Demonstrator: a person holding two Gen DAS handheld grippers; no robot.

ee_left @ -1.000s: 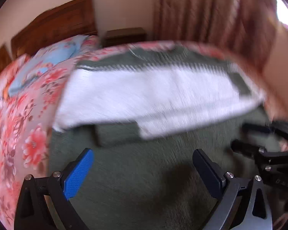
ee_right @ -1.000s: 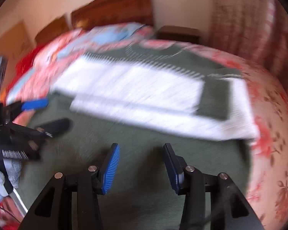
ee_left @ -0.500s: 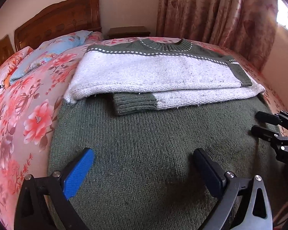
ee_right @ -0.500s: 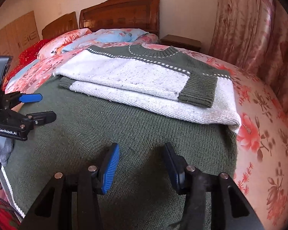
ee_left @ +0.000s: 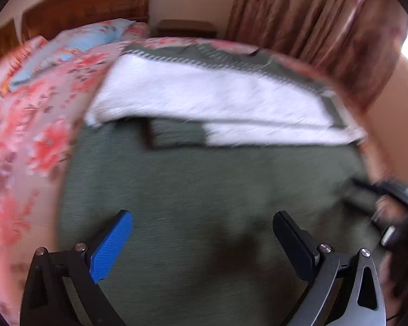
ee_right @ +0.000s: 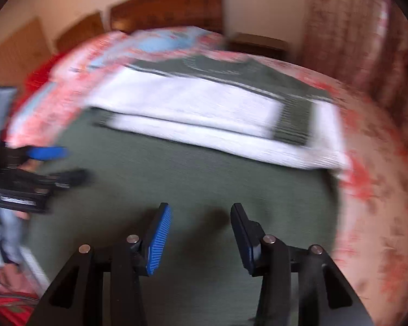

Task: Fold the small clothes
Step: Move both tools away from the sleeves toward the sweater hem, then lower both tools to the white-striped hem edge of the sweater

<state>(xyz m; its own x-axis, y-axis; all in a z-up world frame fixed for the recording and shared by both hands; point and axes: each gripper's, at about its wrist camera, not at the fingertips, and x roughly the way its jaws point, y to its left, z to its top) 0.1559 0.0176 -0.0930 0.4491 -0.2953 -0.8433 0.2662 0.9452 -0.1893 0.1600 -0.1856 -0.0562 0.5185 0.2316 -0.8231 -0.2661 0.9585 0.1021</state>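
Sweater (ee_left: 204, 190) lies ahead and below both grippers, long axis running away toward the headboard; left gripper (ee_left: 202, 240) and right gripper (ee_right: 201, 235) both gape empty over its near hem, neither clearly closer.

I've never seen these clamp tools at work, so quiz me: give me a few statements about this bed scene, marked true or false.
1. The sweater lies on a flowered bedsheet. True.
2. Both white sleeves hang off the bed. False: they are folded across the sweater's chest.
3. The left gripper holds the sweater. False: its jaws stand open with nothing between them.
4. The right gripper is open above the green knit. True.
5. The curtain is blue. False: it is brownish pink.
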